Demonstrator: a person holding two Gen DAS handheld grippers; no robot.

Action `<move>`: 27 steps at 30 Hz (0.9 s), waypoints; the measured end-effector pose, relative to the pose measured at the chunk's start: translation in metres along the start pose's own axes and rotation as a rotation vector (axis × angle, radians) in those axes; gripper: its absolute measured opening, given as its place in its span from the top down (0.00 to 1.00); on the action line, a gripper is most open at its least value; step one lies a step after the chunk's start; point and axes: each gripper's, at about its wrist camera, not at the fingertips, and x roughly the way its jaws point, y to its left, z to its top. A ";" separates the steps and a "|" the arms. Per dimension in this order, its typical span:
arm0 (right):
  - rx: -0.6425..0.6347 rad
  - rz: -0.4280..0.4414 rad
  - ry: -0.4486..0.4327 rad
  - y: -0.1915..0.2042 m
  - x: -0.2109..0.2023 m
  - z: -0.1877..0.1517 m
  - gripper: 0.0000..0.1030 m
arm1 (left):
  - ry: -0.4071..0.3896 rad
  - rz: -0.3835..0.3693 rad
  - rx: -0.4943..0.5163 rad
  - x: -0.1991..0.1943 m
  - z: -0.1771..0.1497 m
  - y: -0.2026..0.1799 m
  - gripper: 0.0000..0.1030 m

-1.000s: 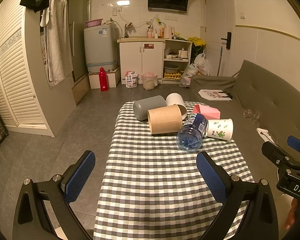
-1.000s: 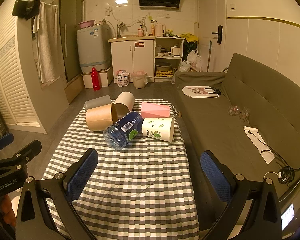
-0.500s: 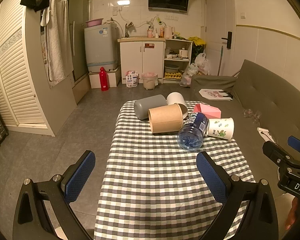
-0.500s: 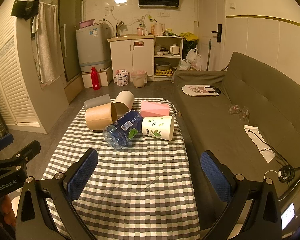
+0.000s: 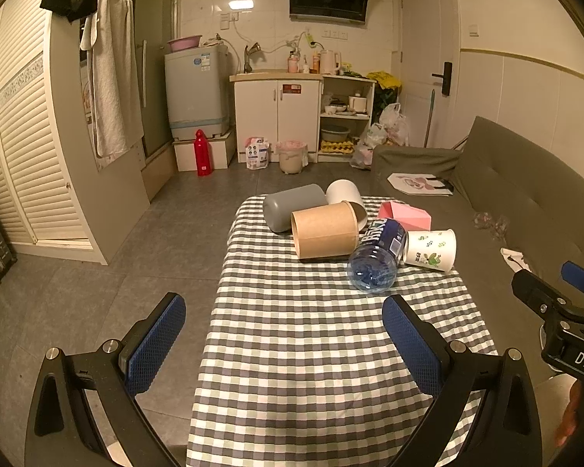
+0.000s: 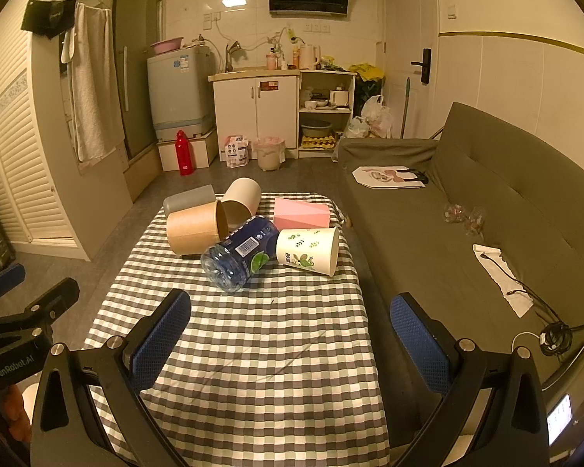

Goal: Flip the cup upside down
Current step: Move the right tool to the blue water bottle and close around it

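Observation:
Several cups lie on their sides at the far end of the checked table (image 5: 311,350) (image 6: 253,369): a white cup with green leaf print (image 5: 430,250) (image 6: 307,251), a brown paper cup (image 5: 325,229) (image 6: 194,227), a grey cup (image 5: 292,206) (image 6: 187,202), a cream cup (image 5: 344,194) (image 6: 241,198). My left gripper (image 5: 284,330) is open and empty, above the table's near left edge. My right gripper (image 6: 292,330) is open and empty above the near table, well short of the cups.
A blue water bottle (image 5: 375,258) (image 6: 239,255) lies between the brown and leaf-print cups. A pink box (image 5: 405,214) (image 6: 299,214) lies behind them. A grey sofa (image 6: 467,214) runs along the right. Kitchen cabinets (image 5: 276,113) stand at the back.
Both grippers have drifted slightly; the objects look a touch closer in the right wrist view. Nothing on the table has moved.

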 end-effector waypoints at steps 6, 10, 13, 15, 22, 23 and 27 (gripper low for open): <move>-0.002 -0.006 0.008 0.009 0.000 0.003 0.00 | 0.004 -0.005 0.000 0.005 0.002 0.010 0.00; -0.001 -0.009 0.019 0.018 0.004 0.007 0.00 | 0.005 -0.006 0.002 0.011 0.012 0.020 0.00; 0.004 -0.010 0.039 0.028 0.013 0.011 0.00 | 0.018 -0.012 -0.015 0.023 0.019 0.031 0.00; 0.010 -0.007 0.054 0.034 0.022 0.013 0.00 | 0.028 -0.011 -0.024 0.033 0.021 0.037 0.00; 0.046 -0.022 0.114 0.061 0.071 0.021 0.00 | 0.071 0.011 -0.038 0.077 0.030 0.059 0.00; 0.053 -0.031 0.124 0.065 0.080 0.021 0.00 | 0.076 0.013 -0.038 0.084 0.031 0.062 0.00; 0.097 -0.057 0.165 0.071 0.119 0.022 0.00 | 0.097 0.024 -0.035 0.111 0.032 0.070 0.00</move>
